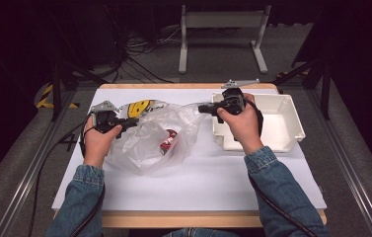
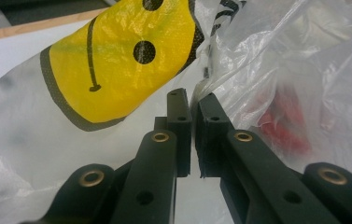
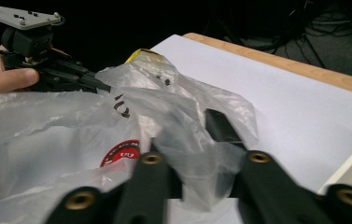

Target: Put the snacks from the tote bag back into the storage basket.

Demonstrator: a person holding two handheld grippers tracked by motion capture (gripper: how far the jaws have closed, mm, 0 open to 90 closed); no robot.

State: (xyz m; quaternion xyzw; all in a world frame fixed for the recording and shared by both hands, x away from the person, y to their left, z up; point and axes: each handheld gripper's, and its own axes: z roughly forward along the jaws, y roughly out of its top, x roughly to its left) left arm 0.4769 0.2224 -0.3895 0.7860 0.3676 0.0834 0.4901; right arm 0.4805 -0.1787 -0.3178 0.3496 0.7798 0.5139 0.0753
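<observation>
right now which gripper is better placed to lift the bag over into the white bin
Right, probably. The right gripper is shut on the plastic bag at its edge nearest the white bin. The left gripper pinches the bag's far side, farther from the bin.

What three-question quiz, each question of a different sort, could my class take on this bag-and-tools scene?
1. True or false: the white bin at the table's right side holds a red can.
2. Multiple choice: the left tool pinches the plastic bag beside which print? A) a yellow smiley face B) a blue star C) a green leaf
3. Fill in: the right tool grips the bag's ____ edge, near the bin.

Key: 1 false, as far as its visible inside shows; 2 A; 3 right.
</observation>
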